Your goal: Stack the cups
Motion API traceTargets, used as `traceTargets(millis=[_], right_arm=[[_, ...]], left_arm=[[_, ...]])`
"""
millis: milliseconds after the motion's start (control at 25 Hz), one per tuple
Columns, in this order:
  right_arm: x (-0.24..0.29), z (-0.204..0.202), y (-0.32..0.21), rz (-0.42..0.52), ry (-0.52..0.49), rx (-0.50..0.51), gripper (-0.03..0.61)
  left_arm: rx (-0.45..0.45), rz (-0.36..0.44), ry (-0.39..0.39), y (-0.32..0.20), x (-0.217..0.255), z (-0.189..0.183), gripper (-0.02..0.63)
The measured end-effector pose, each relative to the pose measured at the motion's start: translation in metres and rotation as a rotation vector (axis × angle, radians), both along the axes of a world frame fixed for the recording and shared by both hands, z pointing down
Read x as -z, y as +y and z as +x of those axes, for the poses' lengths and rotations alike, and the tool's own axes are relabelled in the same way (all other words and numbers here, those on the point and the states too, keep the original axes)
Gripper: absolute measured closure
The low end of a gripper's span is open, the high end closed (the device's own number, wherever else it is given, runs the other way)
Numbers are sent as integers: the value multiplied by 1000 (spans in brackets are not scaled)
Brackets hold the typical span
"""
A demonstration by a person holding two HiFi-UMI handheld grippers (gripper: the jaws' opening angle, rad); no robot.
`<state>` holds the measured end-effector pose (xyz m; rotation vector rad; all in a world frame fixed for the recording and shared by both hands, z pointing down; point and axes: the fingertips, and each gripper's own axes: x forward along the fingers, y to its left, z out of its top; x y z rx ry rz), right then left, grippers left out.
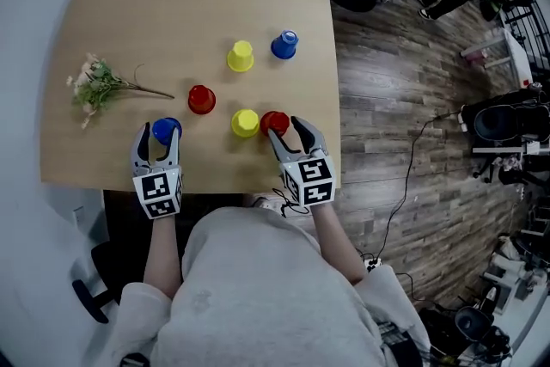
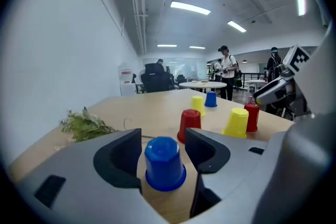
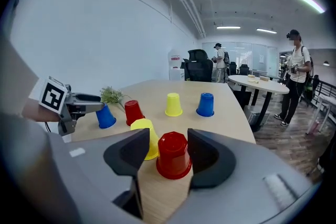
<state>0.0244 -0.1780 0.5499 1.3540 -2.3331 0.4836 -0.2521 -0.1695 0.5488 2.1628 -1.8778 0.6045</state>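
Note:
Six upside-down cups stand on the wooden table (image 1: 129, 4). My left gripper (image 1: 158, 135) is open around a blue cup (image 1: 166, 130) near the front edge; in the left gripper view that blue cup (image 2: 164, 162) stands between the jaws with a gap on its left side. My right gripper (image 1: 286, 131) is open around a red cup (image 1: 274, 122), and the same red cup (image 3: 173, 155) rests on the table between its jaws. A yellow cup (image 1: 245, 123) stands right beside it. Another red cup (image 1: 201, 99), a yellow cup (image 1: 241, 56) and a blue cup (image 1: 284, 45) stand farther back.
A sprig of artificial flowers (image 1: 99, 86) lies at the table's left. The table's right edge runs close to my right gripper, with wood floor and cables beyond. A round table (image 3: 260, 82) and people stand farther off in the room.

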Motion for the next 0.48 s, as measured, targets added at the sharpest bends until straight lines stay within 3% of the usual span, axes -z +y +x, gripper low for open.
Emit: traceTargets(millis=[120,240,480], right_arm=[[3,-2,3,6,0,0,342],[6,-2,4,12,1,-5,342],[9,2,7,15,-12,-28,342]], left_arm=[[25,-64,2,2,-21,-11,372],[7,-60,10,4,-21,-7,391],[-206,-14,45,9,-1,61,391]])
